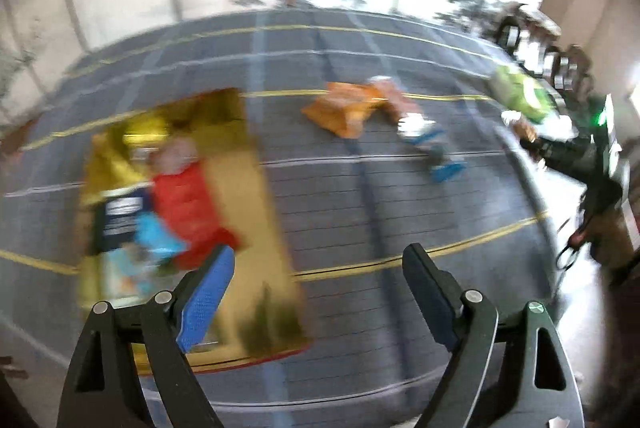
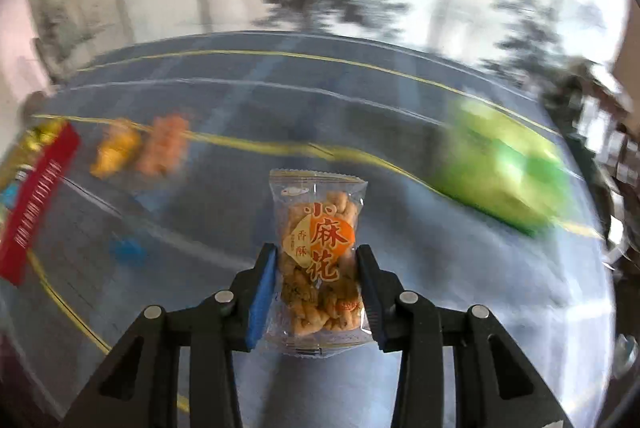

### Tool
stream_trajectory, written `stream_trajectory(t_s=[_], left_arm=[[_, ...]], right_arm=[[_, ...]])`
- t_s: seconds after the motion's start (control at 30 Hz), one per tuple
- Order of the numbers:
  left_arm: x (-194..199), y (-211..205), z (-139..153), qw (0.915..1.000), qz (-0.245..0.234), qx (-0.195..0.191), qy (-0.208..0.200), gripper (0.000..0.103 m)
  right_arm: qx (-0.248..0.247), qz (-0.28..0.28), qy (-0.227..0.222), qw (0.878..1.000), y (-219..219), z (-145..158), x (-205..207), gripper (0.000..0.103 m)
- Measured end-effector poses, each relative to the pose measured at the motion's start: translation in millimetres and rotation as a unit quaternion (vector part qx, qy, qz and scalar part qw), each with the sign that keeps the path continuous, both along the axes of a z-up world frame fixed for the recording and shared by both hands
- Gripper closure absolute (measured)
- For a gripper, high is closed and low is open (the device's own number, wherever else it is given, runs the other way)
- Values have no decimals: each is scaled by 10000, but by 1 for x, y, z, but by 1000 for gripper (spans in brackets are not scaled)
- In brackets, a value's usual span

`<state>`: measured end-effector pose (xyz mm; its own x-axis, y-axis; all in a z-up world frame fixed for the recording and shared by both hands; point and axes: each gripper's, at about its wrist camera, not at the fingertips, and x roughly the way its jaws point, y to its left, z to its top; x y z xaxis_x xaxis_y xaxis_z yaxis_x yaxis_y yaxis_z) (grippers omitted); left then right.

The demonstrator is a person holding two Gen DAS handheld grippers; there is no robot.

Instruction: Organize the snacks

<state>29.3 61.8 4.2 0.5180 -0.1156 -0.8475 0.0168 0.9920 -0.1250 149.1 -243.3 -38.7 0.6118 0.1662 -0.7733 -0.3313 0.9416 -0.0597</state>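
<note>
Holding a clear packet of fried twists [image 2: 318,256] between its fingers, your right gripper [image 2: 316,288] has the jaws closed narrow on the packet's lower half, so the printed top sticks out at twelve o'clock where you can see it. That low pinch looks secure enough for carrying, though the wrapper is thin and could slip if you swing hard. Your left gripper [image 1: 316,292] stands wide apart and carries nothing.

From the left view, the gold box [image 1: 256,212] sits at ten o'clock on the grey cloth [image 1: 360,212], already loaded with a red packet [image 1: 188,212] and a blue one [image 1: 158,238], so it is likely your sorting target. Loose orange packets [image 1: 340,108] lie at twelve o'clock, blue-and-white ones [image 1: 430,144] at one o'clock, a green bag [image 1: 520,94] at two o'clock.

Everything beyond the grippers is smeared by motion, so labels cannot be read. From the right view, expect the box's red edge [image 2: 38,204] at nine o'clock; steering the packet that way seems the next call.
</note>
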Motion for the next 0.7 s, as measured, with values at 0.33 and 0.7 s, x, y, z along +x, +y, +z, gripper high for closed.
stream_trajectory(t_s=[0.33,0.7], left_arm=[[97,-83,-21,9955,-423,-566,639,19],[156,-111,-63,9885,-190,-624,1362,21]], right_arm=[[384,-1129,42,9929,-98,-33,2,63],[808,-1092,-48,9907,-112,-35,-8,60]])
